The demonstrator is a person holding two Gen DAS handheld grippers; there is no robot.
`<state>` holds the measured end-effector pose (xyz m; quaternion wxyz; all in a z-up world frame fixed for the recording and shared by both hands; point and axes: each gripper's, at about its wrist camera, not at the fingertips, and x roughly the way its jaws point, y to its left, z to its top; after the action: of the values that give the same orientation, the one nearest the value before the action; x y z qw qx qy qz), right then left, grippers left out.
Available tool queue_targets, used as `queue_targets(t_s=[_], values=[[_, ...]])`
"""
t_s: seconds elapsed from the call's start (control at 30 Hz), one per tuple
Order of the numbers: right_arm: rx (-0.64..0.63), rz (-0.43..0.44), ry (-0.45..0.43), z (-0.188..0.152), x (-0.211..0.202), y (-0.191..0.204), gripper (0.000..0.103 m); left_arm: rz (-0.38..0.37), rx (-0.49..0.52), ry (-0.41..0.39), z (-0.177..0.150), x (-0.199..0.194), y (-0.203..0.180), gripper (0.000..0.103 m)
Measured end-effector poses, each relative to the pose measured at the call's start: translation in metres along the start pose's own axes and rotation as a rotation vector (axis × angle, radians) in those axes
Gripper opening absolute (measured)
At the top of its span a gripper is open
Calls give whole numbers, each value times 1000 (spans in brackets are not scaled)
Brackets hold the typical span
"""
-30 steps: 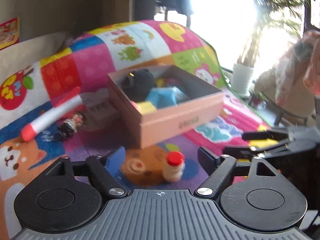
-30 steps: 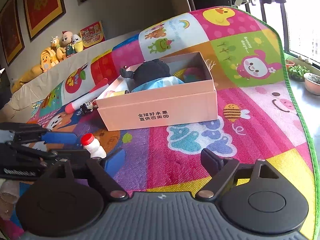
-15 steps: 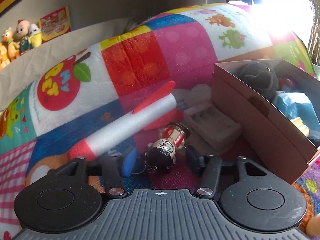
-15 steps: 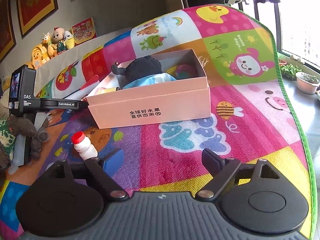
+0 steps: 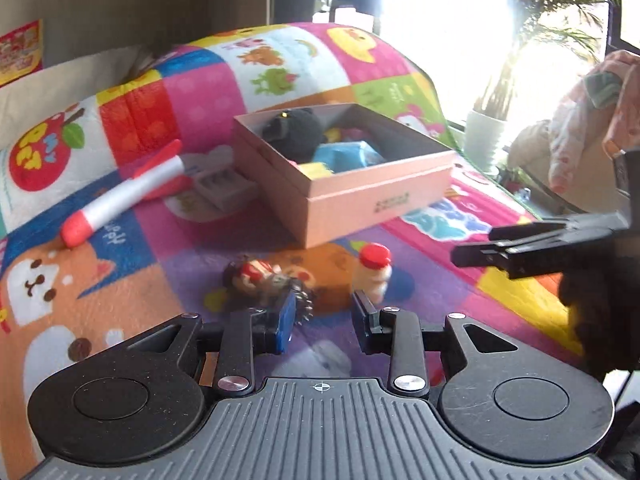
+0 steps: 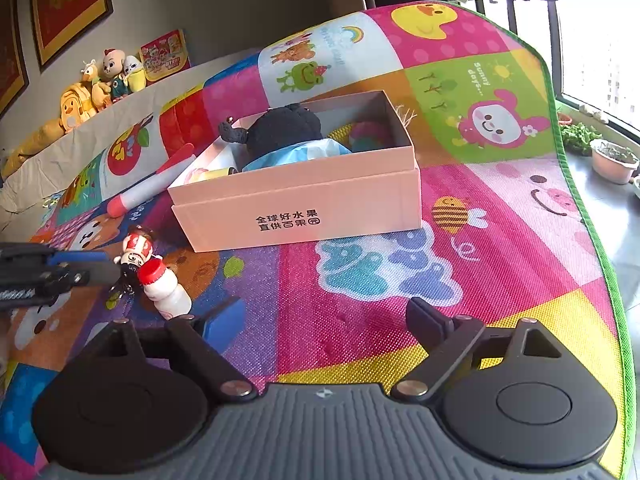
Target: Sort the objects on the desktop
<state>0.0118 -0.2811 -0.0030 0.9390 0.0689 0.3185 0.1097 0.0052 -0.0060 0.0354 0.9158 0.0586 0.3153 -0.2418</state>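
The box [image 6: 304,204] sits on the play mat [image 6: 500,216], with a plush toy [image 6: 288,128] and other items inside it. Left of the box lies the toy rocket [image 6: 148,188], with a tray-like piece [image 5: 224,192] just beside the box. Nearer than the box, the small bottle [image 6: 166,288] stands with the figurine [image 6: 136,250] just to its left, apparently touching it.

Both wrist cameras look forward and downward along their fingers, low and close over the play mat [image 6: 360,280], sharing the pink box [image 5: 360,196] between them.
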Motion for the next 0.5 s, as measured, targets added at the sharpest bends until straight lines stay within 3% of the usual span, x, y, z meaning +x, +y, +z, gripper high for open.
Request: queue_targets(t_s=[0.1, 0.23, 0.3, 0.33, 0.43, 0.5], values=[[-6, -3, 3, 0, 0, 1, 91, 49, 41, 13, -9, -6, -4, 45], [-16, -4, 9, 1, 1, 3, 99, 91, -21, -2, -8, -5, 14, 61], [-23, -4, 21, 1, 3, 4, 100, 87, -42, -10, -5, 0, 20, 80], [-24, -4, 28, 1, 4, 4, 100, 79, -54, -11, -4, 4, 22, 83], [-22, 1, 40, 2, 5, 4, 103, 49, -67, -3, -1, 17, 22, 87], [-20, 2, 46, 2, 6, 3, 103, 66, -43, -6, 1, 28, 19, 93]])
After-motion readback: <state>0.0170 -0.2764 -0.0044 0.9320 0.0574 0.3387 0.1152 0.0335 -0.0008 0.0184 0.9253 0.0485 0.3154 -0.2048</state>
